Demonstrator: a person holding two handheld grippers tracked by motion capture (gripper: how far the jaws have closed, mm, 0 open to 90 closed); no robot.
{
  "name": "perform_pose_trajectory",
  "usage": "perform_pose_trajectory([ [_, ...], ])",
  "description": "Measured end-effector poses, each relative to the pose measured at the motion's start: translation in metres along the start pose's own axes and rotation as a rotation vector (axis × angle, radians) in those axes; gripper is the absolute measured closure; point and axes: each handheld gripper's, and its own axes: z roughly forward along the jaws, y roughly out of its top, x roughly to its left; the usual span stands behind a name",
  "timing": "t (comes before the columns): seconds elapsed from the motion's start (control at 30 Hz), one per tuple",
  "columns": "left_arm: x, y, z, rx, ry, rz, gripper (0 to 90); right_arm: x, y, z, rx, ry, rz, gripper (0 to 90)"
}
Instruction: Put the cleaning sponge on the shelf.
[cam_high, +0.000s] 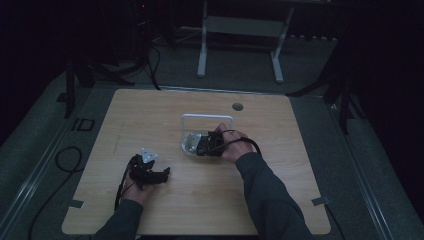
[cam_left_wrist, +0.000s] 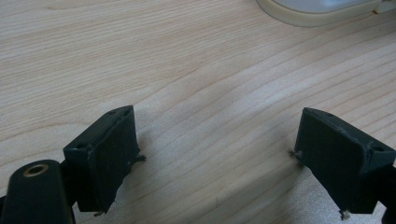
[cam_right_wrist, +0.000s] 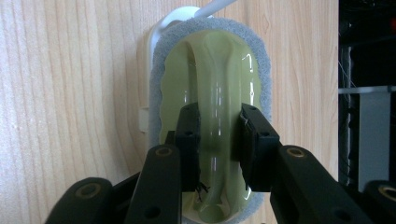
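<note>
Two grippers sit over our wooden table (cam_high: 165, 107). We hold the left gripper (cam_high: 161, 174) at about seven o'clock from the table's middle, jaws spread wide with nothing but bare wood between them, as the left gripper view shows (cam_left_wrist: 212, 154). Our right gripper (cam_right_wrist: 218, 140), near the centre, has its jaws closed around the raised green handle of a sponge brush (cam_right_wrist: 210, 79), which rests on a white holder (cam_high: 192, 142) beside a white wire frame (cam_high: 207, 117) at twelve o'clock.

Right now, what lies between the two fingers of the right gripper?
The raised green handle of the sponge scrubber runs between the right gripper fingers, as the right gripper view shows.
</note>
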Motion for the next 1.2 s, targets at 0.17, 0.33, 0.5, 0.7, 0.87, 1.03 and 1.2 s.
perform_pose_trajectory([
  [0.17,0.0,0.0,0.0,0.0,0.0,0.0,13.1,0.0001,-0.0005,-0.0002,-0.002,0.001,0.002,71.2],
  [0.33,0.0,0.0,0.0,0.0,0.0,0.0,13.1,0.0002,-0.0004,-0.0004,-0.007,0.006,0.003,71.1],
  [0.5,0.0,0.0,0.0,0.0,0.0,0.0,13.1,-0.0006,0.0,0.0001,-0.01,0.008,0.003,71.1],
  [0.7,0.0,0.0,0.0,0.0,0.0,0.0,13.1,-0.0005,-0.001,0.0037,0.013,0.004,0.009,69.3],
  [0.87,0.0,0.0,0.0,0.0,0.0,0.0,13.1,0.001,-0.0023,0.0087,0.035,-0.01,0.012,63.7],
  [1.03,0.0,0.0,0.0,0.0,0.0,0.0,13.1,-0.0004,-0.0026,0.0078,0.039,-0.022,0.025,61.1],
  [1.2,0.0,0.0,0.0,0.0,0.0,0.0,13.1,-0.0026,-0.0048,0.0037,0.033,-0.033,0.036,58.8],
])
